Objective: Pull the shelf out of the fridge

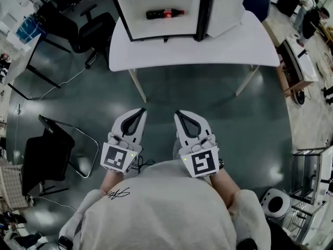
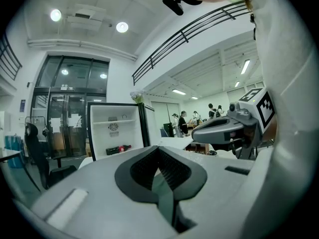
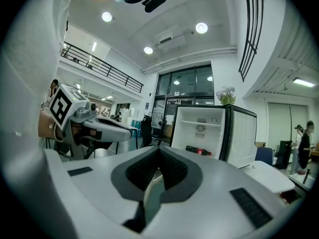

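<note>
A small white fridge (image 1: 161, 12) stands open on a white table (image 1: 234, 46), well ahead of me. Its white shelf (image 3: 202, 123) sits high inside, also seen as the shelf (image 2: 115, 121) in the left gripper view. A cola bottle (image 1: 164, 14) lies on the fridge floor below it. My left gripper (image 1: 141, 110) and right gripper (image 1: 178, 112) are held side by side close to my chest, over the floor and short of the table. Both point at the fridge. Each has its jaws shut with nothing between them, as the left gripper (image 2: 158, 148) and right gripper (image 3: 159, 148) show.
The fridge door (image 1: 223, 7) hangs open to the right. Black office chairs (image 1: 88, 25) stand left of the table, and a black folding chair (image 1: 47, 155) is on the floor at my left. Desks and gear line the right side (image 1: 296, 66). People (image 2: 182, 121) stand far behind.
</note>
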`<state>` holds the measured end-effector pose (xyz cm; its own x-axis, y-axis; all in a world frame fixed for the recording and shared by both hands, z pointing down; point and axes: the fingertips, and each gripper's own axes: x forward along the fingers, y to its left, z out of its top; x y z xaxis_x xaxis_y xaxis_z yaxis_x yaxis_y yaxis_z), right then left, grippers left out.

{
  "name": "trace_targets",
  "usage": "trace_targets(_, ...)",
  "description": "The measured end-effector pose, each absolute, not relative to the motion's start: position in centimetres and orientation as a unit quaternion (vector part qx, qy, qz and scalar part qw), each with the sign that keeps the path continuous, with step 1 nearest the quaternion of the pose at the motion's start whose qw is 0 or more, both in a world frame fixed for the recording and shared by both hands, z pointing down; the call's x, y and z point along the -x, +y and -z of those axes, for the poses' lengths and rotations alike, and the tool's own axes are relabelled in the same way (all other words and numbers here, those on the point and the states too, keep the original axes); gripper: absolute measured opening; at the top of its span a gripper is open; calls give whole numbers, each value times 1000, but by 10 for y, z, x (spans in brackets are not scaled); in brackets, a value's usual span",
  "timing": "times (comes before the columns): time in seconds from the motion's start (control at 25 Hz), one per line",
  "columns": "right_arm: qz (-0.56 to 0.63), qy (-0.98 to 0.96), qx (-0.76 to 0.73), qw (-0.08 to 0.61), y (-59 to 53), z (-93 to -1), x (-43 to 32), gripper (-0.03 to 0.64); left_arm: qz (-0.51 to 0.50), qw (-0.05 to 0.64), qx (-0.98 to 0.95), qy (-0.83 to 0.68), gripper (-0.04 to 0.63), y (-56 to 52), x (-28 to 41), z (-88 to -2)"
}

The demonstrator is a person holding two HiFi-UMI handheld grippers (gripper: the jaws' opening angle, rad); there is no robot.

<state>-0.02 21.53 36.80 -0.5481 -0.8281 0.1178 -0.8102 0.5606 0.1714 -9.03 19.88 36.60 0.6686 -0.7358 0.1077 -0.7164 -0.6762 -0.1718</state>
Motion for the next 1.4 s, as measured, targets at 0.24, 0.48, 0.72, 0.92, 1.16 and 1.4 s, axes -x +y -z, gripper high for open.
trace_targets(0.24,44,-878,-467,93,188,-365,-3,12,85,57,911,398,5,170,88,-363)
trace_targets(0.48,41,-879,-466,93,161,-364,-7,12,88,53,910,402,5,145,86,-361)
trace_targets(0.72,45,-883,-457,93,136,-360,-7,12,89,55,907,409,5,120,85,-358)
trace_targets(0.92,46,-885,-453,96,112,-362,-14,12,88,57,905,411,5,97,78,-356)
trace_targets(1.16,44,-887,-450,99,89,-363,-18,12,90,58,903,415,5,74,76,-358)
trace_targets(1.4,52,-891,-441,94,67,-358,-19,12,90,57,900,422,5,56,75,-357)
